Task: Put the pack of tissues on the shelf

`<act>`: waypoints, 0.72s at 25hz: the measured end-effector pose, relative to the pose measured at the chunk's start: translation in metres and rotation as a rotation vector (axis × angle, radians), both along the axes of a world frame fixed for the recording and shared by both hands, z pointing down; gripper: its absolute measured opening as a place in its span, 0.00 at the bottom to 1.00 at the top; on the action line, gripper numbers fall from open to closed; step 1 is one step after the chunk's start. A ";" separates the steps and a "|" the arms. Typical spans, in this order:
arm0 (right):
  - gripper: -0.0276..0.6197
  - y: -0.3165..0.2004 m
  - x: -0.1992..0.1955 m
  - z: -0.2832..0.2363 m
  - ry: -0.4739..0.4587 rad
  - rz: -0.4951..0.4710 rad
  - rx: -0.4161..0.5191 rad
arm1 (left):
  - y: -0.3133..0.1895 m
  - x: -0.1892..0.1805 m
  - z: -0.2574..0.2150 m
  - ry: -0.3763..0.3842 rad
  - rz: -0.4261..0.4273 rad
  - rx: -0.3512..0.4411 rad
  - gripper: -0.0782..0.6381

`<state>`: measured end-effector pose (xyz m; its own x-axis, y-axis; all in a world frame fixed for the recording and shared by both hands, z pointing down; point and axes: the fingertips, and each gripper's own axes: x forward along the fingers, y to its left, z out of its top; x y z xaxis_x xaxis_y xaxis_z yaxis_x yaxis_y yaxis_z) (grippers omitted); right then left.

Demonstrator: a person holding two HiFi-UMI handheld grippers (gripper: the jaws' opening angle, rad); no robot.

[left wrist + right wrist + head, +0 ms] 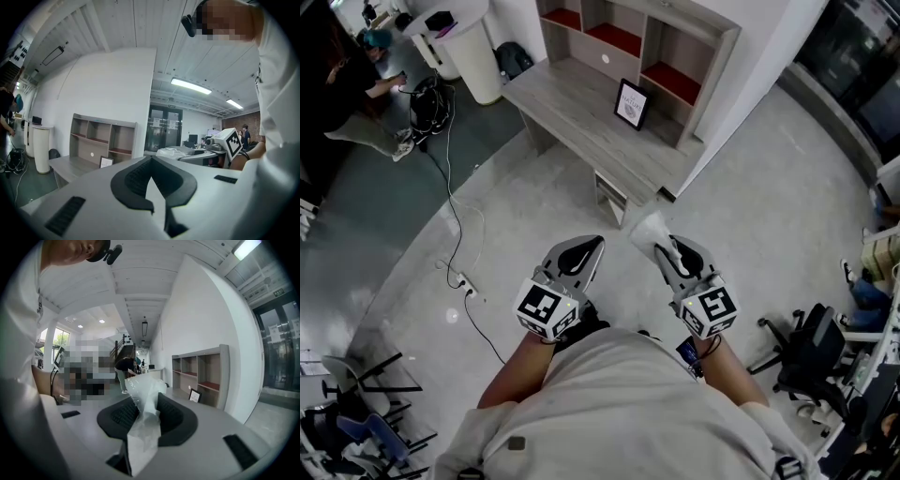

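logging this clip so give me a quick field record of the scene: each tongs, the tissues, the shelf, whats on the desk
left tongs: shut, nothing between them
right tongs: shut on the pack of tissues
shelf: stands on the desk, ahead of both tongs
on desk: small framed picture, upright in front of the shelf
task state: tissues not yet on the shelf

White, perhaps pale-grey, short-sleeved shirt [619, 408]

Head view steeply down, gripper views level toward shelf [649, 47] (shared, distant)
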<state>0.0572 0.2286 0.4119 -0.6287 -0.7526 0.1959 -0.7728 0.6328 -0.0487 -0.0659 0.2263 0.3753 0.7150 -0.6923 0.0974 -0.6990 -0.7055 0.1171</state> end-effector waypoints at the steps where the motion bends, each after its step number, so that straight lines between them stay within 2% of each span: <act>1: 0.23 -0.006 -0.007 0.000 0.001 0.005 -0.003 | -0.007 -0.008 -0.001 0.001 0.004 0.000 0.13; 12: 0.24 -0.053 -0.083 -0.001 0.001 0.042 -0.015 | -0.053 -0.085 -0.003 -0.005 0.043 -0.011 0.13; 18: 0.24 -0.072 -0.102 0.004 0.005 0.036 -0.034 | -0.075 -0.105 0.001 -0.002 0.040 -0.017 0.13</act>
